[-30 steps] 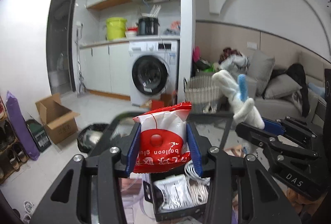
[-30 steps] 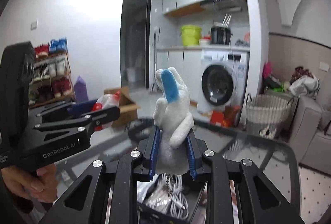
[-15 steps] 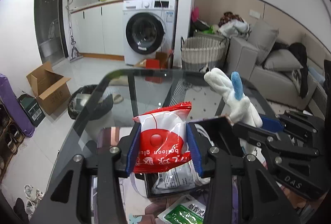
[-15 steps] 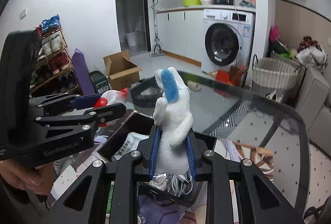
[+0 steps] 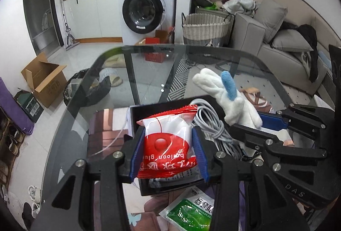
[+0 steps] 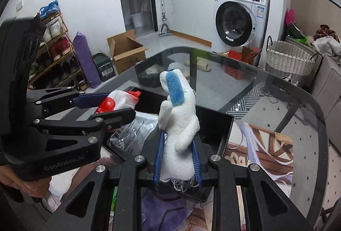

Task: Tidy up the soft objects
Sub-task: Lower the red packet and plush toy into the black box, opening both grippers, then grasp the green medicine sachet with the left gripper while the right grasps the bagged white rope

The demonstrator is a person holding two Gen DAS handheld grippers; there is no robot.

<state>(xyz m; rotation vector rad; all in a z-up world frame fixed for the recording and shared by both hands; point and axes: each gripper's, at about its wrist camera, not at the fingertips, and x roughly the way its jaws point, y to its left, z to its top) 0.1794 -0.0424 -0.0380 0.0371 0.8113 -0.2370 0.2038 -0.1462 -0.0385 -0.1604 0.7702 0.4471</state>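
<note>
My left gripper (image 5: 167, 146) is shut on a red and white snack packet (image 5: 168, 141) labelled "balloon glue", held over a black box (image 5: 136, 112) on the glass table. My right gripper (image 6: 177, 152) is shut on a white plush rabbit (image 6: 179, 116) with a blue ear, standing upright above the same black box (image 6: 213, 122). In the left wrist view the plush rabbit (image 5: 230, 101) and the right gripper (image 5: 251, 124) appear at the right. In the right wrist view the left gripper (image 6: 106, 107) with the packet (image 6: 119, 101) shows at the left.
The box holds a coiled grey cable (image 5: 211, 124) and a clear bag (image 6: 132, 133). A green sachet (image 5: 191, 209) lies on the table in front of it. Beyond the glass table edge (image 5: 266, 64) stand a washing machine (image 5: 147, 7), a wicker basket (image 5: 205, 28) and a cardboard box (image 5: 42, 79).
Both grippers have sunk and tipped downward toward the black box, each keeping its hold. The table and box now fill more of both views.
</note>
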